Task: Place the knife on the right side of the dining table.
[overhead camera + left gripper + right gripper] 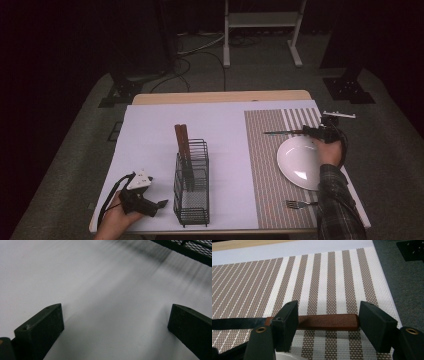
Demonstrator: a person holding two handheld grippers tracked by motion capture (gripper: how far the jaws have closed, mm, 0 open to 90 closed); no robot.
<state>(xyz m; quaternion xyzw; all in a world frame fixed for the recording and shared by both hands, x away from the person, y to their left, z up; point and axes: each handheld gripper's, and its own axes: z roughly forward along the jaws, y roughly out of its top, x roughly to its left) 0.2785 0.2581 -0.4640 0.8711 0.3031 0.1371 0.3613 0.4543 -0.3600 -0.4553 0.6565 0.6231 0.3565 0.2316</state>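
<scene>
Table setting in progress. Plate (298, 162) and fork (298, 203) lie on the striped mat (265, 165). The knife (322, 322) lies flat on the mat just beyond the plate. The right hand-held gripper (328, 323) straddles its brown handle lengthwise, jaws open, pads apparently not pressing. Judged: knife just set down or about to be lifted. Two utensils remain in the rack (191, 182). The left hand-held gripper (115, 322) rests open over bare surface (75, 277), holding nothing.
</scene>
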